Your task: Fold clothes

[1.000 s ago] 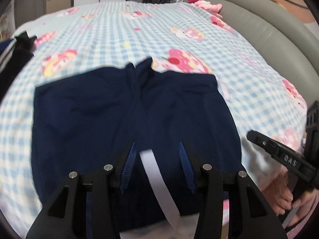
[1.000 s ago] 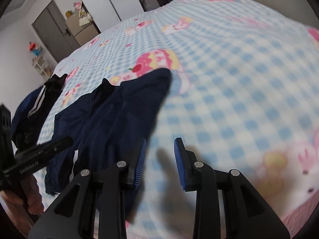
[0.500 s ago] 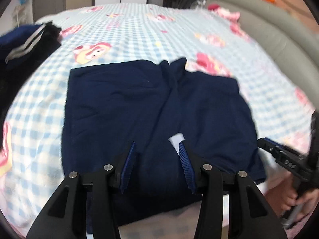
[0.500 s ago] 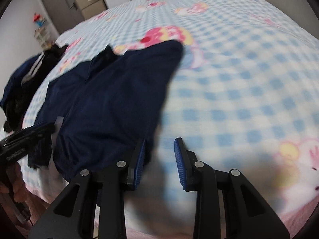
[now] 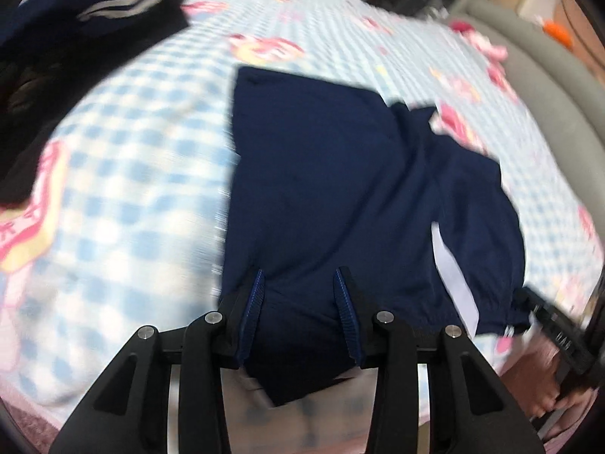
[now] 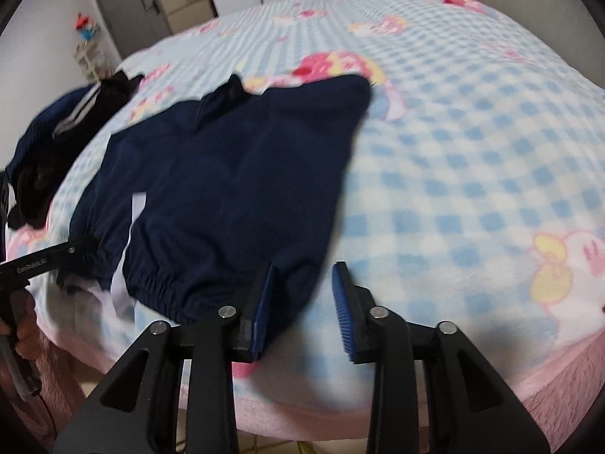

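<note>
Navy blue shorts [image 5: 340,174] [image 6: 234,174] lie flat on the blue checked blanket, waistband toward the near bed edge, with a white label strip [image 5: 452,276] [image 6: 137,204] showing. My left gripper [image 5: 298,295] is open over the waistband's left part, fabric lying between its blue pads. My right gripper [image 6: 304,289] is open at the waistband's right corner, one pad [image 6: 262,299] over the cloth, the other over the blanket. Each gripper's black body shows at the edge of the other's view.
A pile of dark clothes with grey-striped trim [image 5: 87,26] [image 6: 64,128] sits on the bed [image 6: 472,159] at the left. A grey padded headboard [image 5: 548,75] runs along the far right side. A person's hand [image 5: 548,389] holds the right gripper's handle. The bed's pink edge [image 6: 491,397] is close below.
Both grippers have drawn nearer to the waistband. The left view swung rightward, so the shorts sit right of centre; the right gripper now reaches the shorts' corner.
</note>
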`<state>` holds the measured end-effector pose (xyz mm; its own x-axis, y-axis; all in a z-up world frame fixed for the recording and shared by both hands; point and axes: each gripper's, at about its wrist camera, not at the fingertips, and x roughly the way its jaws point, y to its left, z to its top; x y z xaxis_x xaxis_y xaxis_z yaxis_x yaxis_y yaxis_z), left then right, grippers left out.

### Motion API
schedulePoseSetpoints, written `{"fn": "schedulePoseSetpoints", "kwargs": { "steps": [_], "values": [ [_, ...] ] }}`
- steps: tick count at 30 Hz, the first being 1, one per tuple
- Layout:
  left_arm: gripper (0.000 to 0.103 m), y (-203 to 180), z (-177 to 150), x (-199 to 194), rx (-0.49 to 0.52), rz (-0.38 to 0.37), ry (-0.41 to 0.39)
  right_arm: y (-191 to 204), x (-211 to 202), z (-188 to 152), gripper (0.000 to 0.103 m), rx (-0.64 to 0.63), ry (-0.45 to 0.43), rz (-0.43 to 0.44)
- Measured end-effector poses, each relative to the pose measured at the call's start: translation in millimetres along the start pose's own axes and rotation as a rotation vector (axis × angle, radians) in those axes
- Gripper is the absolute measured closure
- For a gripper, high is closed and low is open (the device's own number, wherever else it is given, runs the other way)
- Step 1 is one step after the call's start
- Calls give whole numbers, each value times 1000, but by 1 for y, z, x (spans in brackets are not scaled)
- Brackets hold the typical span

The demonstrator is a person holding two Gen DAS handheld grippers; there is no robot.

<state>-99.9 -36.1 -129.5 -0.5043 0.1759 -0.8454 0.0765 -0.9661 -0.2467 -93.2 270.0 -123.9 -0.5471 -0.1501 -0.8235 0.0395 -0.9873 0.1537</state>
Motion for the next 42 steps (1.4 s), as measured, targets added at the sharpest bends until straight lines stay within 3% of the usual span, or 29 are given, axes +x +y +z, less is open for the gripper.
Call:
{"fn": "schedulePoseSetpoints", "kwargs": {
  "steps": [10, 14, 17, 21, 22, 25, 26, 29, 32, 35, 38, 42],
  "values": [
    [63, 10, -28, -2, 58, 75, 10, -10, 14, -3, 67, 21, 52, -24],
    [63, 6, -25, -19, 41, 8, -53, -16, -5, -2, 67, 62, -17, -9],
    [63, -7, -24, -23, 73, -29, -73, -6, -18, -3, 65, 20, -87, -15],
    [63, -1, -27, -13, 3, -82, -29, 1, 4, -10, 65, -22, 21, -78],
    [63, 3, -28, -11, -12, -77, -20, -2, 5, -11, 65, -8, 32, -73],
    [68, 3, -31, -1, 40, 59, 35, -10, 2, -10, 65, 30, 41, -45],
    [68, 4, -31, -3, 42, 54, 41, -10, 0, -9, 65, 35, 36, -38],
    [67, 1, -16, -18, 22, 27, -5, -8, -8, 0, 65, 32, 10, -17],
    [65, -12, 14, -25, 83, 2, -68, 2, -23, 29, 63, -29, -44, 4],
    [63, -15, 52, -15, 134, 31, -98, 20, -30, 64, 63, -113, -80, 21],
    [62, 5, 92, 14, 90, 38, -70, 41, -20, 104, 63, -190, -77, 45],
    [62, 54, 127, 43, -20, -21, -16, 66, 14, 142, 63, -238, -49, 87]
  ]
}}
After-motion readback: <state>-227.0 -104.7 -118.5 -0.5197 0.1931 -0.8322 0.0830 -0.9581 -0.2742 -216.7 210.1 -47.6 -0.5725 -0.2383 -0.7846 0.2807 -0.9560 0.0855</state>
